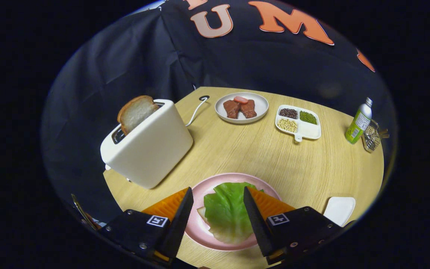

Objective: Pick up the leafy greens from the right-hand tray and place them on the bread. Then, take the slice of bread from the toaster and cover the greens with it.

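A green lettuce leaf lies on a slice of bread on the pink plate, right between my fingers. The bread shows as a pale edge under the leaf. My gripper hovers over the plate, open, its black fingers apart on either side of the leaf and not pressing on it. Beyond the fingers to the left stands a white toaster with a slice of bread sticking up out of its slot. A small white tray sits bare to the right of the plate.
At the far side of the round wooden table are a white plate with meat slices, a divided dish of beans, a green bottle and a wire holder. The toaster's cord trails toward the back.
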### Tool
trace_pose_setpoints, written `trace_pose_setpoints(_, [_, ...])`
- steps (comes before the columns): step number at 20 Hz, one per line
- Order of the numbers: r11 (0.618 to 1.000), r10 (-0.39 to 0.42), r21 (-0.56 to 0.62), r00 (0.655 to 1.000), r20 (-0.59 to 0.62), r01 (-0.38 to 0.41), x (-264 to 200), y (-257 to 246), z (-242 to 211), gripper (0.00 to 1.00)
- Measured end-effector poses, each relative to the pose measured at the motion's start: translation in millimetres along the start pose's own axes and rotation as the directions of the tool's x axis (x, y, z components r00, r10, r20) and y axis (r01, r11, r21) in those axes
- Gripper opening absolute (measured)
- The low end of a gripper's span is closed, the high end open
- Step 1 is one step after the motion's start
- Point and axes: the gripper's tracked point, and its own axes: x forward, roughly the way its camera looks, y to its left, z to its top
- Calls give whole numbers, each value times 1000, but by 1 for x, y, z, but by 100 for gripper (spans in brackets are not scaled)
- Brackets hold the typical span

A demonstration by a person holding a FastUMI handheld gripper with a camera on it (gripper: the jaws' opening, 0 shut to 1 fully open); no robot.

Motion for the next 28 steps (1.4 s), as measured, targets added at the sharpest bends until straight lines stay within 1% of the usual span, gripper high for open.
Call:
trace_pose_setpoints(1, [1000, 15, 1, 1000, 13, -15, -4, 7, 9, 85])
trace_pose_setpoints(3, [999, 47, 7, 998, 36, -47, -10, 20, 27, 88])
trace_pose_setpoints(7, [996, 90, 23, 995, 52, -91, -15, 40, 58, 92])
trace_pose_setpoints(15, [986, 167, -21, 985, 31, -167, -2, 99, 104, 92])
trace_pose_setpoints(18, [982, 190, 5, 982, 11, -190, 9, 117, 115, 92])
trace_pose_setpoints(25, [981, 191, 30, 981, -41, -190, 40, 143, 135, 92])
trace_pose_setpoints(28, [977, 204, 80, 975, -89, -197, 52, 154, 134, 92])
